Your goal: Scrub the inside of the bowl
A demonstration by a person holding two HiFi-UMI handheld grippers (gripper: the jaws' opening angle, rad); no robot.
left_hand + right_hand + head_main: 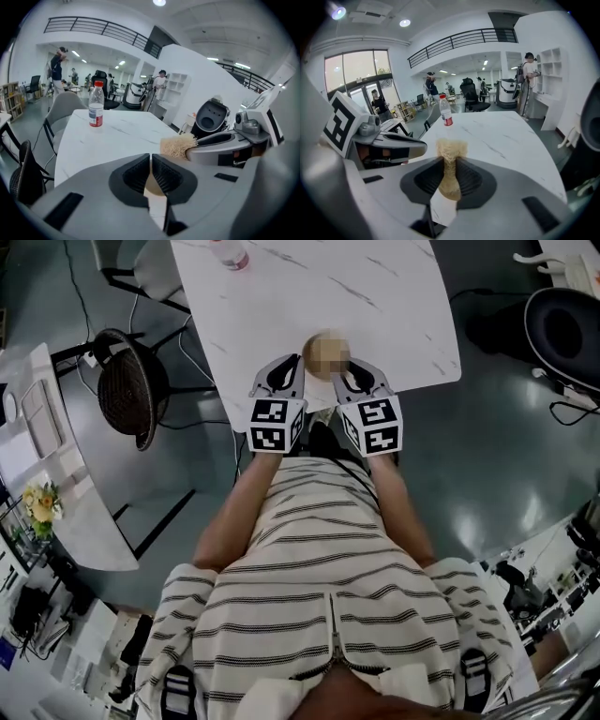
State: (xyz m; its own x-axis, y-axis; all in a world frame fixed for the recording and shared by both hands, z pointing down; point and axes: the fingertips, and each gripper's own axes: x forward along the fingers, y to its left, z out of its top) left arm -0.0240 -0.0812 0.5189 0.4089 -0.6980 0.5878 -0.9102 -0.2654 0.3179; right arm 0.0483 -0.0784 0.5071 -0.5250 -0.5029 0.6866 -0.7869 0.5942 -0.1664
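Observation:
Over the near edge of the white marble table (pixel 375 296) I hold both grippers side by side. My left gripper (pixel 286 369) (pixel 151 161) is shut on a thin, smooth tan piece (pixel 153 187) that looks like the wall of the bowl. Most of the bowl is hidden. In the head view a blurred patch covers the tan thing between the grippers. My right gripper (pixel 361 373) (pixel 451 164) is shut on a straw-coloured fibre scrubber (pixel 451 152). Its bristly head (pixel 178 145) sticks out past the jaws, just right of the left gripper's jaws.
A plastic water bottle (pixel 230 254) (pixel 95 105) (pixel 446 112) with a red cap stands at the table's far end. A black wicker chair (pixel 131 390) is left of the table. People, office chairs and shelves fill the room behind.

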